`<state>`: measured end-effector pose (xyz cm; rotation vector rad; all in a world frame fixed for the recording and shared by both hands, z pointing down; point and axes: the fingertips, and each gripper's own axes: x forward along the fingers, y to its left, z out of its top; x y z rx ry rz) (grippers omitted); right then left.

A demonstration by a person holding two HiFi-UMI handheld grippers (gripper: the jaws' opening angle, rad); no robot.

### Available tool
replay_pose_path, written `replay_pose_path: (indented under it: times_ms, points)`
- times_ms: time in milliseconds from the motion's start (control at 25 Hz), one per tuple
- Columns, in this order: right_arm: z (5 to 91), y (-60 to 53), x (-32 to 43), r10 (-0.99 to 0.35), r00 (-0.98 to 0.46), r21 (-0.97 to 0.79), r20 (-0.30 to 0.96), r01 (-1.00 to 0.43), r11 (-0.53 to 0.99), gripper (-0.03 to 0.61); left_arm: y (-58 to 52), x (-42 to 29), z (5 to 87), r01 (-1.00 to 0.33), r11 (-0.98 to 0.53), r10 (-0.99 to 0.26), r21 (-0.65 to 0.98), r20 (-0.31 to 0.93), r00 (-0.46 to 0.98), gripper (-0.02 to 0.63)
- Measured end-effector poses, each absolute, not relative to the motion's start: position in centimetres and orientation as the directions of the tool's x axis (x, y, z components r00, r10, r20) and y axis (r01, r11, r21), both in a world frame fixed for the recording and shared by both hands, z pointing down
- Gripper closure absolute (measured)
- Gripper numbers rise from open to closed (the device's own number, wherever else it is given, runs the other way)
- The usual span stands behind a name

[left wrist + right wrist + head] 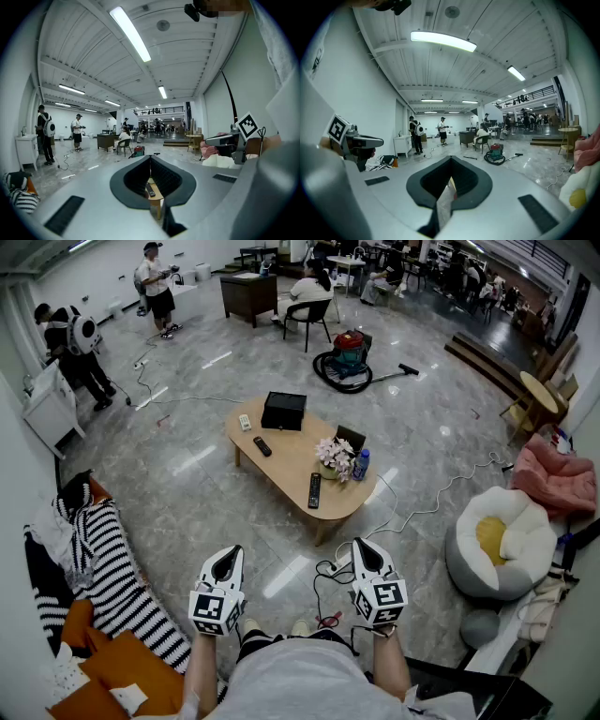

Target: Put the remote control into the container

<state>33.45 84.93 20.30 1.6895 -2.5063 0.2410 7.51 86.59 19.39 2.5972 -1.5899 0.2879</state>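
Head view alone shows container [283,411]; L gripper [229,553] & R gripper [360,545] fingers clenched, empty.

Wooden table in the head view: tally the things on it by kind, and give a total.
Remote controls: 3 (two black, one white)
Black box: 1
Flower bunch: 1
Blue bottle: 1
Dark upright panel: 1
Total: 7

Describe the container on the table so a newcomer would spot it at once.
Find the oval wooden table mid-floor. At its far end from the person sits the container, a square black box, much bulkier than the slim remote controls and flowers sharing the tabletop.
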Motion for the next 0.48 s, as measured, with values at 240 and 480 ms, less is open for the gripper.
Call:
replay_pose_path:
  times_ms: [240,480]
  points:
    - [20.53,84.77,33.81,-0.912,-0.370,-0.068,0.177,-0.929,0.364,0.570,86.31,7.87,19.72,-0.885,-0.465,-0.869,-0.027,0.204,0.450,0.605]
    - [20.40,84.46,34.02,-0.912,-0.371,-0.075,0.173,-0.929,0.363,0.570,85.76,8.35,19.68,-0.882,-0.470,-0.866,-0.030,0.205,0.455,0.605]
